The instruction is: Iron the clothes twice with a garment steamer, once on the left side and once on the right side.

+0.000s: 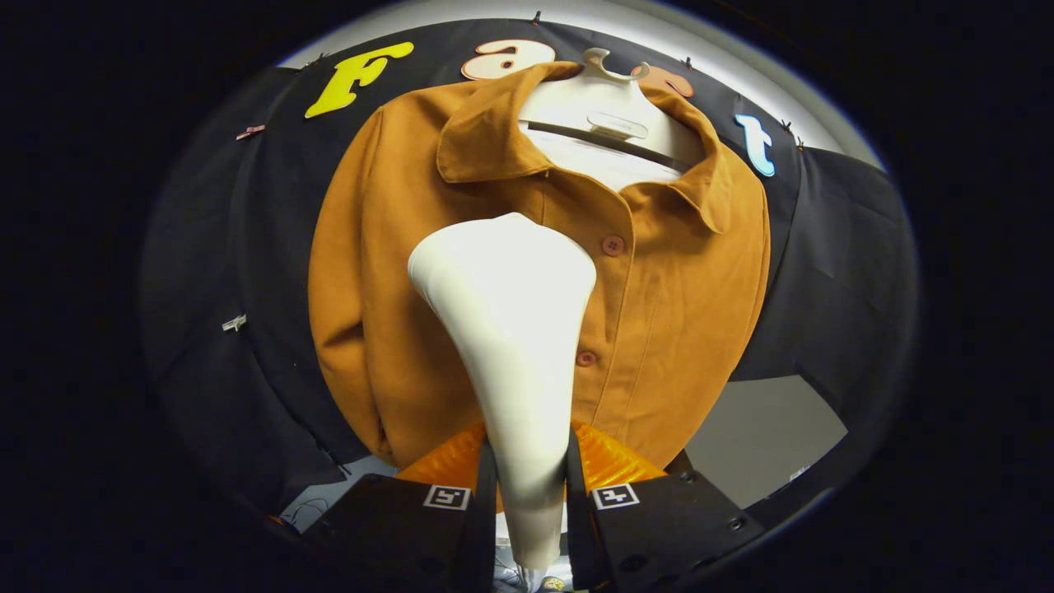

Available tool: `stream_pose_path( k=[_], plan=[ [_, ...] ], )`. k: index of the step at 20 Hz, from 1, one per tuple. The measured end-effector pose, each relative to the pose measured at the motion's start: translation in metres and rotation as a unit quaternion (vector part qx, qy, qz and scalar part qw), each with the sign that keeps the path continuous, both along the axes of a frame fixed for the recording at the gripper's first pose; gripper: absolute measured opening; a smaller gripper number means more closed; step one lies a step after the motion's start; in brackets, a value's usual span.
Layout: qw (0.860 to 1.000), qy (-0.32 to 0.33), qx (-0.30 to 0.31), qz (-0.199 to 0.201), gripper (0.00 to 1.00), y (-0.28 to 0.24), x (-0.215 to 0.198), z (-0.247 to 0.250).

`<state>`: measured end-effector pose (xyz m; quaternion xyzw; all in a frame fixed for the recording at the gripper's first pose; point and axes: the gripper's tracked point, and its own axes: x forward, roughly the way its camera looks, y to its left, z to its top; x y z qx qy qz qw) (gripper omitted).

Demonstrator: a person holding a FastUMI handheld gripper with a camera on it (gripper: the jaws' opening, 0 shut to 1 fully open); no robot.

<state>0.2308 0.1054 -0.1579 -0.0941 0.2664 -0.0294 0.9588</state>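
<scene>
Black cloth wall behind, one orange shirt (pixel 675 313) on one hanger (pixel 613 123), two buttons showing. Gripper (pixel 527 486) jaws clamped on one white steamer (pixel 515 329).

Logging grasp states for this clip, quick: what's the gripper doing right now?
Gripper: shut on the white garment steamer, both fingers pressing its handle, its head raised in front of the orange shirt.
</scene>
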Motion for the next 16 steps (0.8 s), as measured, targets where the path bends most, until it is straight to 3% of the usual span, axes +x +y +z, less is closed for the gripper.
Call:
stream_pose_path(
  k=[16],
  plan=[
    [0.997, 0.042, -0.033, -0.062, 0.39, -0.006, 0.005, -0.045]
  ],
)
